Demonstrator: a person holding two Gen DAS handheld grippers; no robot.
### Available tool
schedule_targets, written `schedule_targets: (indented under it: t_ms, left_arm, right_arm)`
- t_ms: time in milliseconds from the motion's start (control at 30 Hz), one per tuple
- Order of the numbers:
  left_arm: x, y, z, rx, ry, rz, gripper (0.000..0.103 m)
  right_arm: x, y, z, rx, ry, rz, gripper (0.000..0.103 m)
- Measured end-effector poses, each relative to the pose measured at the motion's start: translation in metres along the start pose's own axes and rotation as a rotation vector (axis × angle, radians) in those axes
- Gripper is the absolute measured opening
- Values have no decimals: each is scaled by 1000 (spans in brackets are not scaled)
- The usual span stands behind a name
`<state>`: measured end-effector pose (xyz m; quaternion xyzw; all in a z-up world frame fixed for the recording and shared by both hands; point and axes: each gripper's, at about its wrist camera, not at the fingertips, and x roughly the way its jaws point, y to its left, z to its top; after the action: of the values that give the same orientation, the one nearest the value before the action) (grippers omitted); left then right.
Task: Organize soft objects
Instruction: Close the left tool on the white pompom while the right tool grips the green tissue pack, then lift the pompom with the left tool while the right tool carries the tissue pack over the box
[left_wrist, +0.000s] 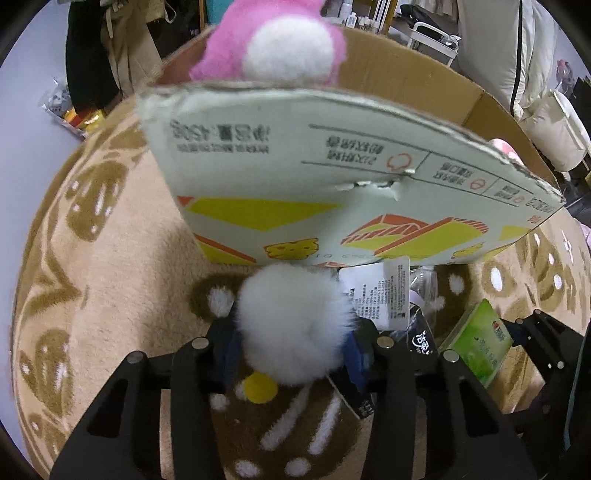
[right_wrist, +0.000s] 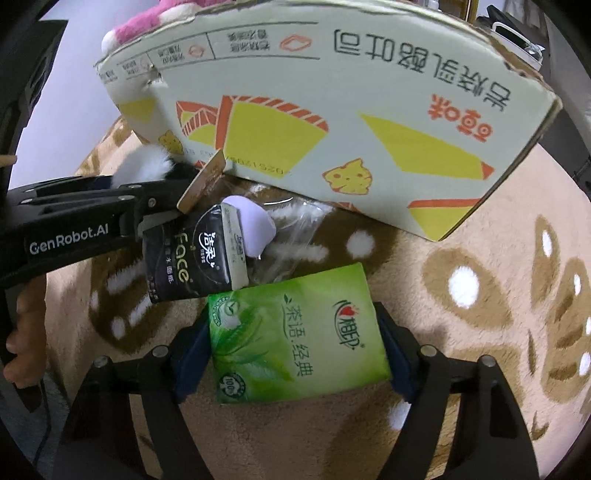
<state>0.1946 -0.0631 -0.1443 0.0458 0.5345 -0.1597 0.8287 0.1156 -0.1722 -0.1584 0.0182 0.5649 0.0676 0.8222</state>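
Left gripper (left_wrist: 293, 341): nearest in the left wrist view, pointing steeply down at the rug (left_wrist: 110, 280). Its blue pads (left_wrist: 356, 354) are clenched on a white pompom (left_wrist: 291, 321), which bulges out between them. A white care label (left_wrist: 384, 295) lies just right of the pompom.

Right gripper (right_wrist: 295, 350): also pointing down. A green tissue pack (right_wrist: 295, 332) lies flat on the rug between its blue pads, which sit against the pack's two long sides. I cannot tell whether they are pressing.

Black tissue pack (right_wrist: 192, 254): just beyond the green pack's upper left corner, touching the tip of the left gripper. A lilac cloth piece (right_wrist: 251, 229) and clear plastic wrap (right_wrist: 295, 225) lie beside it.

Cardboard box (left_wrist: 332, 177): behind everything, standing on the rug, pale green printed side facing the grippers, top open. A pink plush toy (left_wrist: 273, 44) stands in it at the left end.

Background: hanging clothes (left_wrist: 110, 48), blurred.
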Motion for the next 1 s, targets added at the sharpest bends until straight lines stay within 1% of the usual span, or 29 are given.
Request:
schedule_targets:
  t_ms: [133, 200, 400, 533, 600, 767, 867, 933, 1000]
  left_arm:
    - [-15, -2, -5, -34, -21, 26, 44]
    - [-21, 1, -7, -51, -34, 19, 44]
    - [-51, 5, -15, -73, -109, 23, 44]
    - [-77, 2, -23, -66, -186, 46, 44]
    - [-89, 2, -24, -65, -222, 53, 44]
    - [-122, 3, -27, -59, -355, 62, 44]
    - [-137, -1, -27, -37, -428, 89, 44]
    - [-148, -5, -27, -19, -475, 90, 44]
    - [-156, -7, -27, -8, -506, 87, 44]
  right_arm:
    - [-13, -9, 1, 0, -26, 2, 83]
    - [-21, -11, 1, 5, -52, 1, 83]
    - [-46, -20, 2, 29, -136, -2, 83]
    - [-63, -22, 1, 36, -200, -10, 83]
    - [-76, -22, 1, 40, -245, -12, 83]
    - [-105, -27, -3, 50, -356, -19, 83]
    - [-120, -28, -2, 54, -417, -24, 83]
    - [-128, -24, -2, 52, -452, -33, 83]
    - [-136, -25, 2, 55, -490, -31, 83]
